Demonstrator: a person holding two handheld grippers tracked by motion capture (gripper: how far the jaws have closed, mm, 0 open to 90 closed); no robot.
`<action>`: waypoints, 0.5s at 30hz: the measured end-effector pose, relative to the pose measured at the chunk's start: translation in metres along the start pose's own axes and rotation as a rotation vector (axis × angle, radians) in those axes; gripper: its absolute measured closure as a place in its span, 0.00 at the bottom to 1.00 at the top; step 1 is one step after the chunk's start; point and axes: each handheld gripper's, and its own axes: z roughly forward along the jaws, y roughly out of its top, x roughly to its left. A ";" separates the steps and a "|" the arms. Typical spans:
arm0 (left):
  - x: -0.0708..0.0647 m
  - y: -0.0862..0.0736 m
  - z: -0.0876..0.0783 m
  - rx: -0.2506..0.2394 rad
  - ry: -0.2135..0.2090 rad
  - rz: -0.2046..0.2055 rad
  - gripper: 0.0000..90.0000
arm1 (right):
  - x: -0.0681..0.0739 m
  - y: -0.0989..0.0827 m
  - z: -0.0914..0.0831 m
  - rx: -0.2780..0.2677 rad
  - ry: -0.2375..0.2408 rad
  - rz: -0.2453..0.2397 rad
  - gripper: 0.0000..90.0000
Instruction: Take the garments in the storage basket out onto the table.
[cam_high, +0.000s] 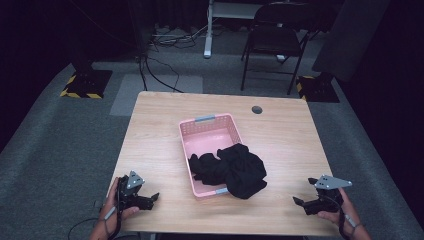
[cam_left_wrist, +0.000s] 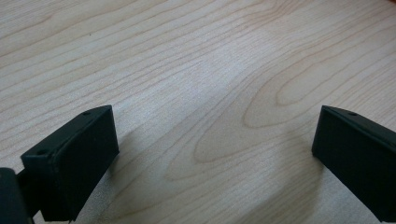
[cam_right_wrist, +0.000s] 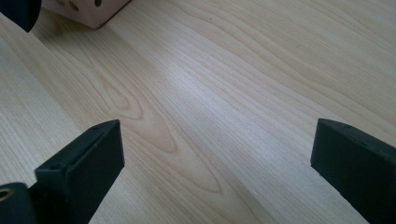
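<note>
Crumpled black garment (cam_high: 232, 169) spills over pink basket (cam_high: 206, 131), apparently clothing.

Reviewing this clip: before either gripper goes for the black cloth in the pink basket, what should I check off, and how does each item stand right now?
1. Left gripper open, nothing between the jaws: ok.
2. Right gripper open, nothing between the jaws: ok.
3. Cloth fully inside the basket: not ok, it spills over the near right corner.
4. Bare table between each gripper and the basket: ok.
5. Whether it is one cloth or several: cannot tell.
</note>
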 end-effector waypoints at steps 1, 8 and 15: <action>0.000 0.000 0.000 -0.001 0.001 0.000 0.00 | 0.001 0.001 0.000 0.000 0.001 -0.005 0.03; 0.000 0.000 0.000 0.000 0.000 0.000 0.00 | 0.005 0.010 -0.001 0.004 -0.002 -0.030 0.03; 0.000 0.000 0.000 0.000 0.000 0.000 0.00 | 0.011 0.021 -0.001 0.004 0.013 -0.065 0.03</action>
